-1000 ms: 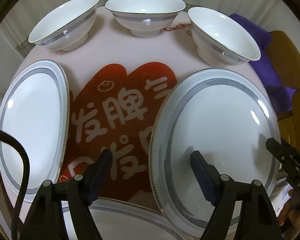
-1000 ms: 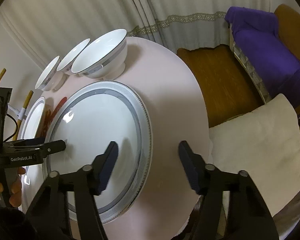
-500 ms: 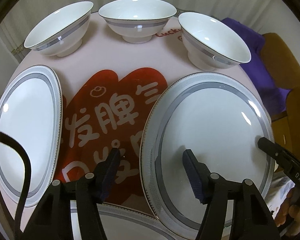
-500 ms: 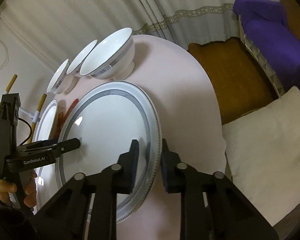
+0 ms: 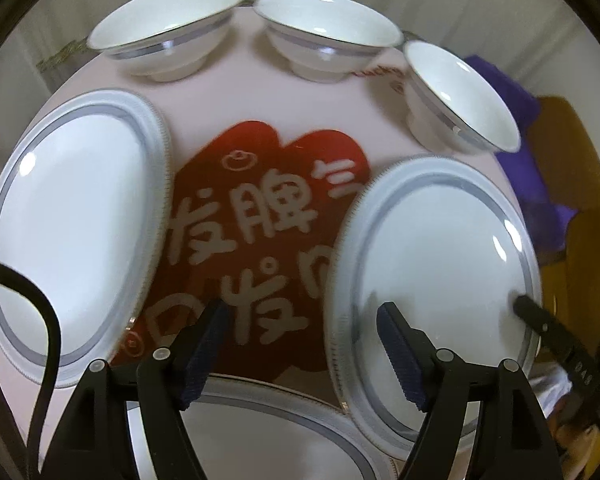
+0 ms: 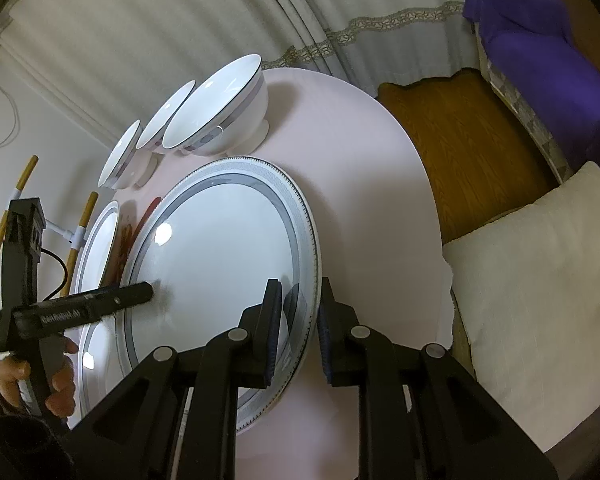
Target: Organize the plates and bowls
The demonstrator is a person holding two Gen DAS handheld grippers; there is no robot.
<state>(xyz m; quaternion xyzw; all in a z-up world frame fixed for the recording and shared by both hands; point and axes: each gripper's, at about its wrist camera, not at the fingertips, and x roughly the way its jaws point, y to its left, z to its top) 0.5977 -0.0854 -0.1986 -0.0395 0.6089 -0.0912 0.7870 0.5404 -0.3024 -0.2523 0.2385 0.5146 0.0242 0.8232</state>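
Three white grey-banded plates lie on a round pink table (image 5: pixel 228 92): the left plate (image 5: pixel 72 220), the right plate (image 5: pixel 436 280) and a near plate (image 5: pixel 260 432). Three white bowls stand at the far edge: the left bowl (image 5: pixel 164 36), the middle bowl (image 5: pixel 324 32) and the right bowl (image 5: pixel 460 96). My left gripper (image 5: pixel 300 344) is open, above the table with its right finger over the right plate's left part. My right gripper (image 6: pixel 298 312) is shut on the right plate's (image 6: pixel 220 256) right rim, which looks raised off the table.
A red heart print with white characters (image 5: pixel 268 216) marks the table's middle. Curtains (image 6: pixel 160 32) hang behind the table. To the right are a wooden floor (image 6: pixel 460 140), a purple sofa (image 6: pixel 540 60) and a cream cushion (image 6: pixel 540 280).
My right gripper closed on the right plate's rim and the rim has lifted. My left gripper shifted right, so the scene slid left in its view.
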